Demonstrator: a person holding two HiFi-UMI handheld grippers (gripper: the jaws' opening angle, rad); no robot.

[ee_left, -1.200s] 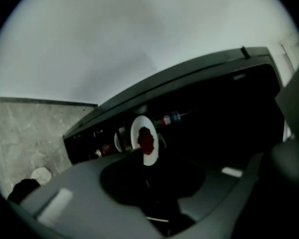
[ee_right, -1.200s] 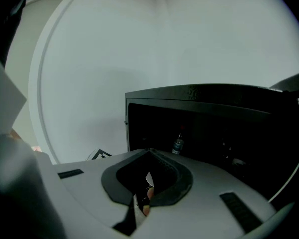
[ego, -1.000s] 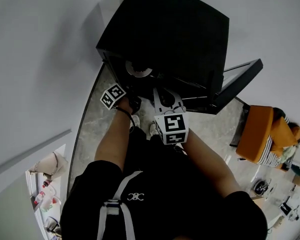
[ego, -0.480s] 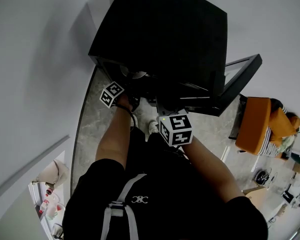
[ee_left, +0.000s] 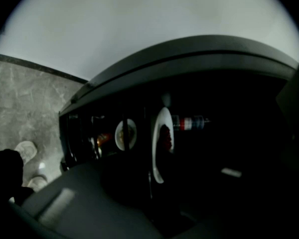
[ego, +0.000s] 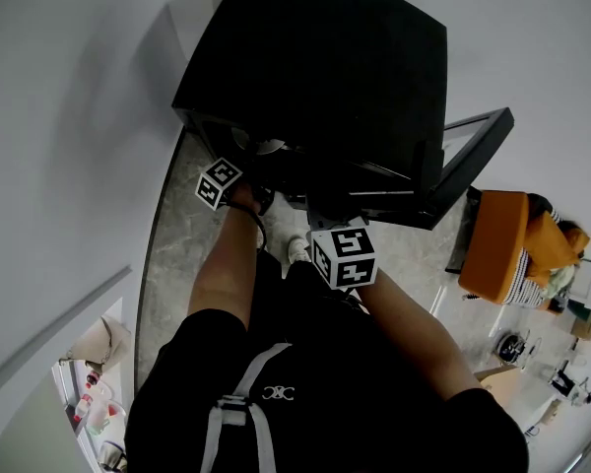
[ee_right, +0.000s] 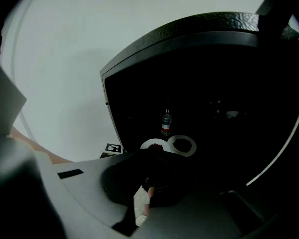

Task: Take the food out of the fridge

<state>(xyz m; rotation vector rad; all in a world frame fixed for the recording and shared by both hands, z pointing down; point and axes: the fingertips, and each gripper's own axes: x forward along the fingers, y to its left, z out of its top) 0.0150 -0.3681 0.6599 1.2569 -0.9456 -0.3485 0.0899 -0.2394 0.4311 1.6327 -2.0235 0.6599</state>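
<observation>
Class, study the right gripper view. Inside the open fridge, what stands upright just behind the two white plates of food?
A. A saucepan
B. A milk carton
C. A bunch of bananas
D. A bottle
D: in the right gripper view a bottle stands upright inside the fridge, just behind the first white plate and the second white plate, which both hold dark food.

Head view looks down; both gripper views face fridge (ego: 315, 87).
</observation>
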